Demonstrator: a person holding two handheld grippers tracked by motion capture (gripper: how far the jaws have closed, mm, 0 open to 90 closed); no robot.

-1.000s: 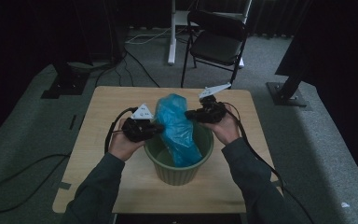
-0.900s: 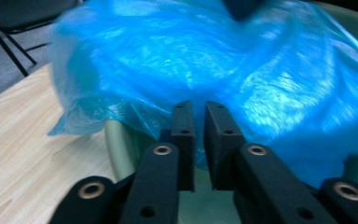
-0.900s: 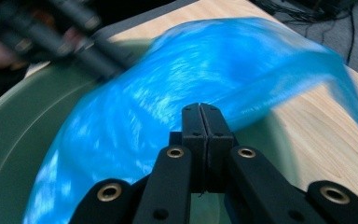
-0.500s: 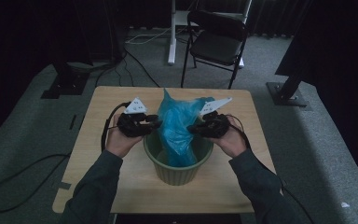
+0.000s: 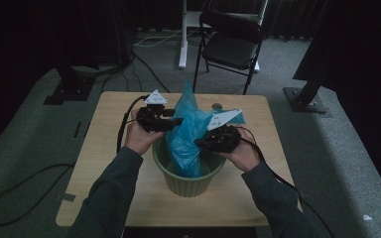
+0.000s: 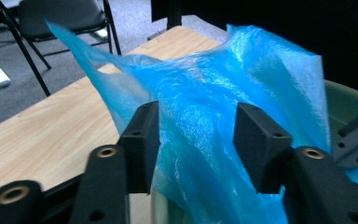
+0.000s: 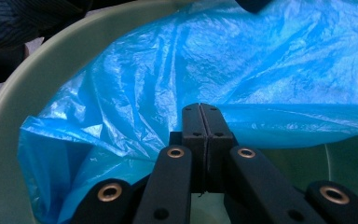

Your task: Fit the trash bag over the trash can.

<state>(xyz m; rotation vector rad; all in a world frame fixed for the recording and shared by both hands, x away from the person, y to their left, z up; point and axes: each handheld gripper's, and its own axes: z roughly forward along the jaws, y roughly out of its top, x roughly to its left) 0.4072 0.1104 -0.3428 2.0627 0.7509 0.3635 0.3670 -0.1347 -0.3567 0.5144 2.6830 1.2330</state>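
Wooden worktop (image 5: 104,163), grey carpet, black chair (image 5: 230,42) behind; left claw (image 6: 196,135) gapes around blue bag (image 5: 188,134), right claw (image 7: 207,140) pinches it over green bucket (image 5: 188,183)

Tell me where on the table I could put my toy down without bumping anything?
The wooden table is bare along its left side, beside the person's left sleeve, and along the front edge below the green bin. The far right corner also looks free. The middle is crowded: the bin, the blue plastic bag, and both grippers, left and right.
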